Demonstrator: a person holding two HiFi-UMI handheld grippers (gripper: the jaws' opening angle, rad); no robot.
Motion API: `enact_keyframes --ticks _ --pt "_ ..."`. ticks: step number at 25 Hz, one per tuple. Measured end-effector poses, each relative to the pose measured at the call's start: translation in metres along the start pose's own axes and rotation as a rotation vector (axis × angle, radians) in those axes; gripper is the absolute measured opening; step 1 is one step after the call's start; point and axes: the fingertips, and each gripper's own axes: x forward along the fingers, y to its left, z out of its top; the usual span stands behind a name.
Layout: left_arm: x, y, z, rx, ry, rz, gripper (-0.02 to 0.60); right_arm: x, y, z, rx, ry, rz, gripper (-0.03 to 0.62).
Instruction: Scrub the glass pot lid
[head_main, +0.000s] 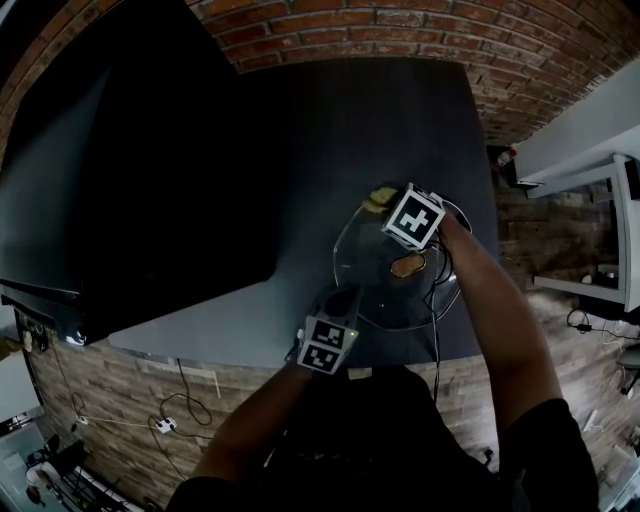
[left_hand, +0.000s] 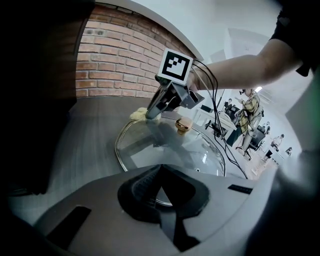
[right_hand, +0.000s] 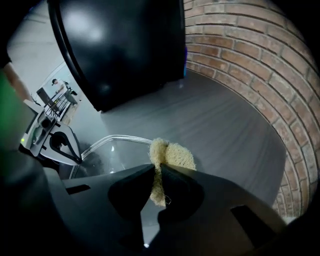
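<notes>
Both pairs of jaws are clamped, left gripper (left_hand: 160, 170) on the near rim of the glass pot lid (head_main: 375, 285) lying on the table (head_main: 350, 130), right gripper (right_hand: 156, 172) on a soft sponge (right_hand: 174, 155); slick, breakable glass probably wants rim holds.

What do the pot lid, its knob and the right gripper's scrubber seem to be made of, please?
Pot lid: clear glass, table showing through, shiny metal-looking rim. Knob: glossy gold-toned, probably metal. Scrubber: pale, coarse woven fibre, perhaps loofah.
</notes>
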Motion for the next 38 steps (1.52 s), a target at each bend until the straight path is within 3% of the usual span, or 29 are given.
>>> enact_keyframes --ticks 10,18,30,38 --pt "0.0 0.002 -0.003 -0.027 0.004 0.01 0.032 -0.037 -0.042 -0.089 0.241 0.012 -0.107 0.043" --pt "0.0 0.003 -0.002 -0.033 0.007 0.025 0.032 -0.059 -0.036 -0.147 0.405 -0.036 -0.145 0.043" --pt "0.0 0.005 -0.006 -0.03 0.016 0.023 0.032 -0.068 0.047 -0.145 0.42 -0.141 -0.213 0.043" --pt "0.0 0.007 -0.005 -0.019 0.019 0.009 0.032 -0.06 0.114 -0.128 0.397 -0.128 -0.295 0.043"
